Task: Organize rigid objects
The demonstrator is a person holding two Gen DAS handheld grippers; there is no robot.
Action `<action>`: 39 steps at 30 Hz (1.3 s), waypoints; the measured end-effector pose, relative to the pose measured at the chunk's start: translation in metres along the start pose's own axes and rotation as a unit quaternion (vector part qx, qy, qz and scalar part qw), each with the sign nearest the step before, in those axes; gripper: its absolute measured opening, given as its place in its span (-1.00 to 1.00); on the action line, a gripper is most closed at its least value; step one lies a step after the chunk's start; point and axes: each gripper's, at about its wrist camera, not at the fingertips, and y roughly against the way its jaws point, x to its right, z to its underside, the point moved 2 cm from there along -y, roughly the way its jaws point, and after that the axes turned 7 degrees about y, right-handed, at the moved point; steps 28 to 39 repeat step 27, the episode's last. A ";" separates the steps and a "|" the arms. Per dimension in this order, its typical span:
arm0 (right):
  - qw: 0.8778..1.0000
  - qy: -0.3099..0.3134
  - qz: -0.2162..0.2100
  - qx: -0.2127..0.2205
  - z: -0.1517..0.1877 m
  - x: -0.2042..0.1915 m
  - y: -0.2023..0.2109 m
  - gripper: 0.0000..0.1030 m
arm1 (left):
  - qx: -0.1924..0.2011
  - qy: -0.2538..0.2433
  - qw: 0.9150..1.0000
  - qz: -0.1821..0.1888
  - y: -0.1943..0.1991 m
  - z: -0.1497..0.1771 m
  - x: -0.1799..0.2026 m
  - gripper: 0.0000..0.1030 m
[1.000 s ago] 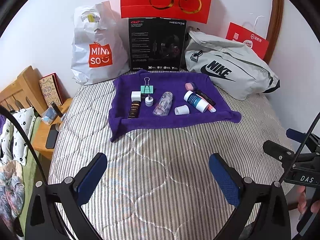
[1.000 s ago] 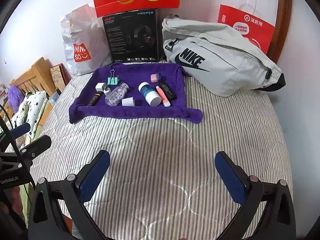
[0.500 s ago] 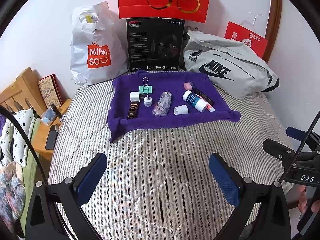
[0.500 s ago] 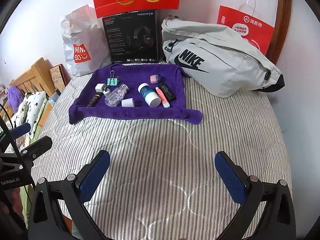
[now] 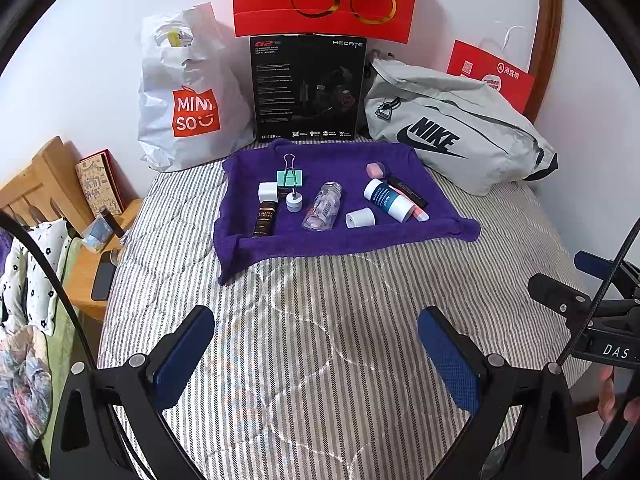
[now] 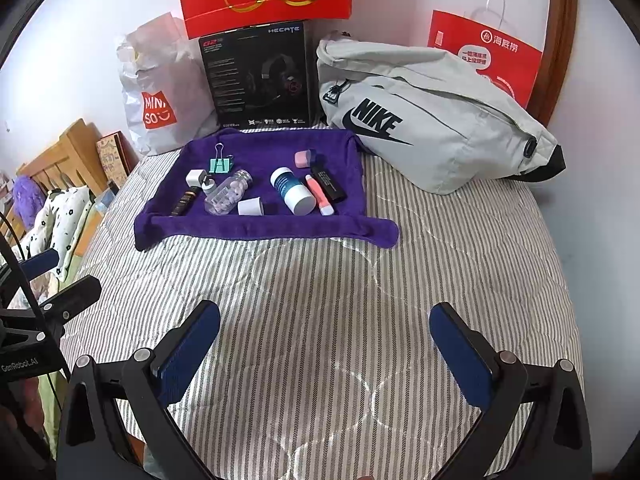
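Nearest to us, our left gripper (image 5: 316, 340) hovers over the striped quilt (image 5: 340, 320) near the bed's front edge, its blue-padded jaws spread wide with nothing between them. Our right gripper (image 6: 325, 338) hangs alongside it, jaws equally wide apart and empty.

Farther in, toward the bed's far edge, we see a purple towel (image 6: 256, 224) spread flat with its edges rolled up. The small rigid objects all lie on it. Along its left side sit a dark brown bottle (image 5: 265, 219) on its side, a white cube charger (image 5: 267, 192), a small white cap (image 5: 294, 201) and a teal binder clip (image 5: 289, 176). In the middle lies a clear pill bottle (image 5: 323, 206), with a white cup (image 5: 359, 217) on its side just beside it. To the right lie a blue-and-white bottle (image 5: 387, 200), touching a pink marker (image 5: 416, 210) and a black stick (image 5: 407, 190), with a pink eraser (image 5: 375, 169) behind them.

Against the wall at the far edge stand a white Miniso bag (image 5: 188, 96), a black headset box (image 5: 307, 88) and a grey Nike bag (image 5: 452, 128), with red paper bags above and behind them.
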 end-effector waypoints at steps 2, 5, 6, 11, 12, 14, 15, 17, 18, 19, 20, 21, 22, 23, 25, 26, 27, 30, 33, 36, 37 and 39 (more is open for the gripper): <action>1.000 0.000 0.000 0.000 0.000 0.000 0.000 1.00 | 0.000 0.000 1.000 0.000 0.000 0.000 0.000 1.00; 1.000 0.001 -0.001 0.000 0.000 0.000 0.000 1.00 | -0.003 -0.001 1.000 -0.001 -0.001 -0.001 -0.002 1.00; 1.000 0.001 -0.001 0.000 -0.001 0.000 0.000 1.00 | -0.003 -0.002 1.000 0.000 -0.002 0.000 -0.002 1.00; 1.000 -0.003 -0.001 0.001 -0.001 0.002 0.000 1.00 | -0.001 -0.004 1.000 0.000 0.000 -0.002 -0.004 1.00; 1.000 -0.003 -0.003 -0.001 -0.002 0.002 -0.001 1.00 | -0.001 -0.004 1.000 0.000 -0.001 -0.002 -0.005 1.00; 1.000 -0.002 -0.001 -0.001 -0.002 0.002 -0.001 1.00 | -0.001 -0.005 1.000 0.000 -0.001 -0.002 -0.007 1.00; 1.000 -0.001 -0.001 0.000 -0.002 0.002 -0.001 1.00 | 0.000 -0.006 1.000 0.001 0.000 -0.003 -0.008 1.00; 1.000 0.000 -0.002 0.000 -0.002 0.002 -0.001 1.00 | -0.001 -0.006 1.000 0.001 0.001 -0.003 -0.008 1.00; 1.000 0.000 -0.001 0.000 -0.002 0.002 -0.001 1.00 | 0.000 -0.006 1.000 0.001 0.001 -0.002 -0.007 1.00; 1.000 0.000 -0.001 0.000 -0.002 0.002 -0.001 1.00 | 0.000 -0.006 1.000 0.001 0.001 -0.002 -0.007 1.00; 1.000 -0.001 -0.001 0.000 -0.002 0.002 -0.001 1.00 | 0.000 -0.007 1.000 0.000 0.001 -0.002 -0.006 1.00; 1.000 -0.001 -0.002 0.000 -0.003 0.003 -0.002 1.00 | 0.001 -0.008 1.000 0.000 0.001 -0.003 -0.007 1.00; 1.000 0.000 -0.002 0.000 -0.003 0.002 -0.002 1.00 | 0.001 -0.010 1.000 0.000 0.001 -0.003 -0.008 1.00; 1.000 0.000 -0.002 0.000 -0.003 0.002 -0.002 1.00 | -0.001 -0.011 1.000 -0.001 0.001 -0.004 -0.009 1.00; 1.000 0.000 -0.003 0.000 -0.003 0.002 -0.002 1.00 | 0.003 -0.013 1.000 -0.002 0.003 -0.004 -0.008 1.00; 1.000 0.001 -0.003 0.000 -0.003 0.002 -0.002 1.00 | 0.005 -0.015 1.000 0.000 0.004 -0.005 -0.008 1.00; 1.000 0.002 -0.003 0.000 -0.003 0.002 -0.003 1.00 | 0.004 -0.015 1.000 0.001 0.004 -0.006 -0.008 1.00; 1.000 0.002 -0.003 0.000 -0.003 0.002 -0.003 1.00 | 0.004 -0.015 1.000 0.001 0.004 -0.006 -0.008 1.00; 1.000 0.002 -0.003 0.000 -0.003 0.002 -0.003 1.00 | 0.004 -0.015 1.000 0.001 0.004 -0.006 -0.008 1.00; 1.000 0.002 -0.003 0.000 -0.003 0.002 -0.003 1.00 | 0.004 -0.015 1.000 0.001 0.004 -0.006 -0.008 1.00; 1.000 0.002 -0.003 0.000 -0.003 0.002 -0.003 1.00 | 0.004 -0.015 1.000 0.001 0.004 -0.006 -0.008 1.00; 1.000 0.002 -0.003 0.000 -0.003 0.002 -0.003 1.00 | 0.004 -0.015 1.000 0.001 0.004 -0.006 -0.008 1.00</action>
